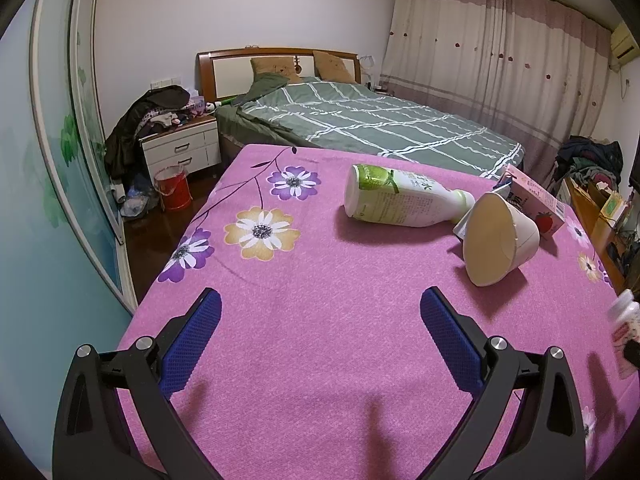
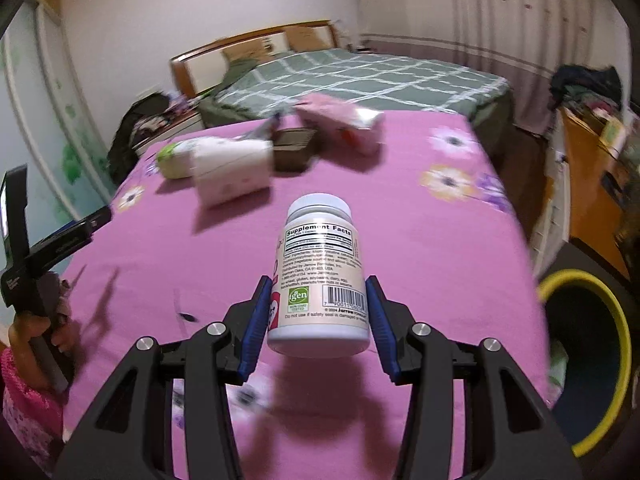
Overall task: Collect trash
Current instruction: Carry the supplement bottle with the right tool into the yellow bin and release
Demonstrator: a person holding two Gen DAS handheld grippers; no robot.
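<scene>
Nearest in the right wrist view, the right tool [image 2: 316,312] is clamped on a white pill bottle [image 2: 318,276], its blue pads pressing the lower part of the label on either side, cap pointing away and the base hanging free above the pink flowered cloth [image 2: 420,248] that covers the counter. The grip sits low on a smooth round plastic body, so a likely failure is the bottle sliding or pivoting between the pads if the tool is tilted or swung quickly; the far part of this view is smeared, which suggests motion. To the near right, below the counter edge, stands a dark bin with a yellow rim [image 2: 580,312], probably where the trash belongs; releasing too early, or from over the edge of the cloth, could drop the bottle on the floor beside the bin instead of in it. The left tool [image 1: 320,320] hovers low over the near part of the cloth with its jaws spread wide and nothing between them. Farther off lie a green-and-white drink bottle [image 1: 396,200] on its side, a paper cup [image 1: 496,236] tipped over just beside its neck, and a pink carton [image 1: 536,200] behind them. Because these sit so close together, reaching for one could nudge the round bottle into rolling, or crush the thin cup. A small dark tray [image 2: 294,152] lies among them, blurred. Beyond the counter is a bed [image 1: 380,124].
</scene>
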